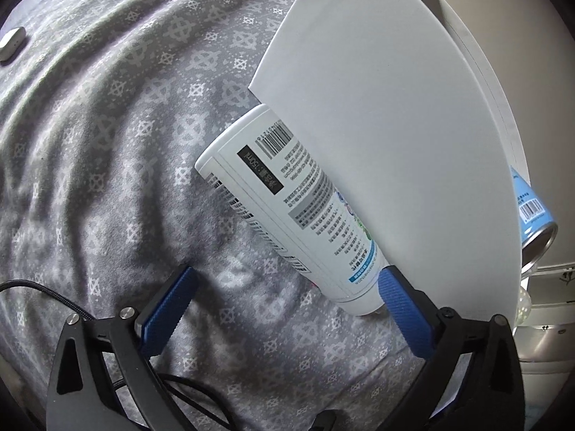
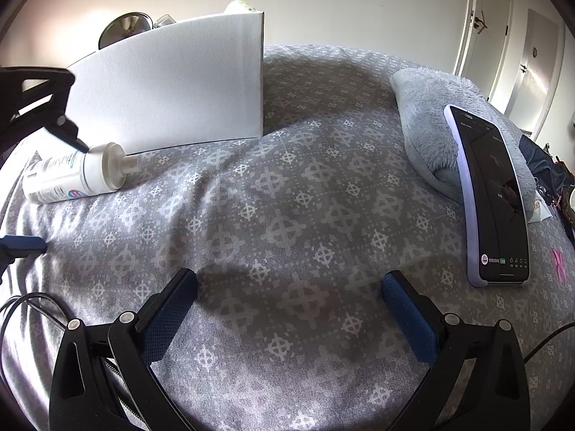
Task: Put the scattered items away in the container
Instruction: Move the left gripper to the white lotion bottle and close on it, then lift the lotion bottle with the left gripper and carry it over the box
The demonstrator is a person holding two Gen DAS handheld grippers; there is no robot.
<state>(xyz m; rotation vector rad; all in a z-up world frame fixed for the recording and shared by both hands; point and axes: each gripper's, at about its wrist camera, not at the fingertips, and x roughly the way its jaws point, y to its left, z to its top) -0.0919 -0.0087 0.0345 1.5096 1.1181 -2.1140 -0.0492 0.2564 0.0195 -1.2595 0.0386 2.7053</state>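
Note:
A white pump bottle (image 1: 287, 208) with printed labels lies on its side on the grey patterned bedspread, against the wall of a white box (image 1: 388, 136). My left gripper (image 1: 287, 287) is open, its right finger beside the bottle's pump end, its left finger apart from it. In the right wrist view the bottle (image 2: 72, 176) lies at the left by the box (image 2: 172, 86), with the left gripper's fingers at the frame's left edge. My right gripper (image 2: 289, 287) is open and empty over bare bedspread. A blue can (image 1: 535, 215) pokes out of the box.
A phone (image 2: 492, 194) with a lit screen leans on a fluffy grey cushion (image 2: 431, 122) at the right. A small grey object (image 1: 12, 43) lies far left on the bedspread. Black cables trail near both grippers. Doors stand behind at the right.

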